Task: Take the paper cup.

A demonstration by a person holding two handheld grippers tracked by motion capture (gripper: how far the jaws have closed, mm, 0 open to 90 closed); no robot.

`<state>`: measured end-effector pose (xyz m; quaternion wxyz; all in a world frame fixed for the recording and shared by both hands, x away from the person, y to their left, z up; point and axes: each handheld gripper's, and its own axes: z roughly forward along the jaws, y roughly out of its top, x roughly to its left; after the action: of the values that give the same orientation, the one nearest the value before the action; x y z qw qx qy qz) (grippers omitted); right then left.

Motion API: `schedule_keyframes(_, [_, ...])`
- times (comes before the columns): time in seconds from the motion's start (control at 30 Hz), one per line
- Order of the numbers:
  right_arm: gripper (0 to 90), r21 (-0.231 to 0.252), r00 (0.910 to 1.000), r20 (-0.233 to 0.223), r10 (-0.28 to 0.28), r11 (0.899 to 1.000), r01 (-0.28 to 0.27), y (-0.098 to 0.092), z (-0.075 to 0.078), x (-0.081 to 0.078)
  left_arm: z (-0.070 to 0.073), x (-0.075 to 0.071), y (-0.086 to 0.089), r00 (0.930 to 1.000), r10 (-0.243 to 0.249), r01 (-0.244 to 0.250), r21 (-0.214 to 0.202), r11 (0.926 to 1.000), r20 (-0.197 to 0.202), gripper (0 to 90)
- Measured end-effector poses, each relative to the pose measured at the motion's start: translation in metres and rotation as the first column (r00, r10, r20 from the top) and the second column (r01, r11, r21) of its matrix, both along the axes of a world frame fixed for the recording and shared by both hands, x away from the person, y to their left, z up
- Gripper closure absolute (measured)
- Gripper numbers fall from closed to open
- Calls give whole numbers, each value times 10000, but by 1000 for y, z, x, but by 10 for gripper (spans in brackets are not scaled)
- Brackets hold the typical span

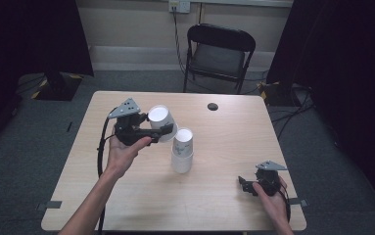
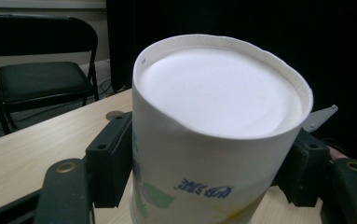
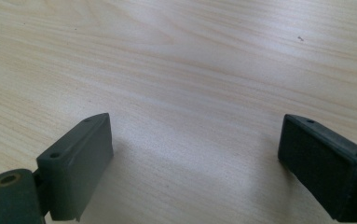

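My left gripper [image 1: 164,130] is shut on a white paper cup [image 1: 161,121], held upside down and tilted above the table, left of centre. In the left gripper view the cup [image 2: 213,140] sits squeezed between both black pads [image 2: 111,158], its flat bottom facing the camera and its wall dented slightly. A stack of upside-down white paper cups [image 1: 182,151] stands on the table just right of the held cup. My right gripper [image 1: 244,185] rests open near the table's front right, its jaws spread over bare wood [image 3: 190,154].
The light wooden table [image 1: 126,196] has a small dark round disc [image 1: 213,106] near its far edge. A black folding chair [image 1: 218,56] stands behind the table. Cables lie on the grey floor at both sides.
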<state>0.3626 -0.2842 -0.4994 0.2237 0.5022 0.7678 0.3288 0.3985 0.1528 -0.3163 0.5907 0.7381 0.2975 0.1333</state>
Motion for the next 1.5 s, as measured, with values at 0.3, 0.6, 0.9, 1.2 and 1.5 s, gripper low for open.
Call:
schedule_keyframes(0.3, [142, 208, 9994, -26, 350, 9992, -350, 1, 5, -4, -19, -6, 16, 9983, 166, -178, -206, 9996, -554, 315])
schedule_keyframes(0.6, [212, 479, 9918, 128, 1269, 9907, -1274, 14, 17, -10, -31, -14, 24, 9941, 253, -301, -437, 9986, -1058, 314])
schedule_keyframes(0.9, [328, 1030, 9664, 997, 2370, 9635, -2469, 35, 47, -26, -35, -24, 27, 9895, -79, -50, -888, 9960, -1442, 316])
schedule_keyframes(1.2, [400, 1155, 9048, 1819, 3852, 9054, -4086, 67, 70, -44, -40, -34, 16, 9802, -668, 435, -1268, 9910, -1862, 319])
schedule_keyframes(1.5, [462, 1187, 8376, 2644, 4780, 8458, -5201, 106, 93, -47, -47, -41, 16, 9738, -1008, 710, -1481, 9864, -2040, 319])
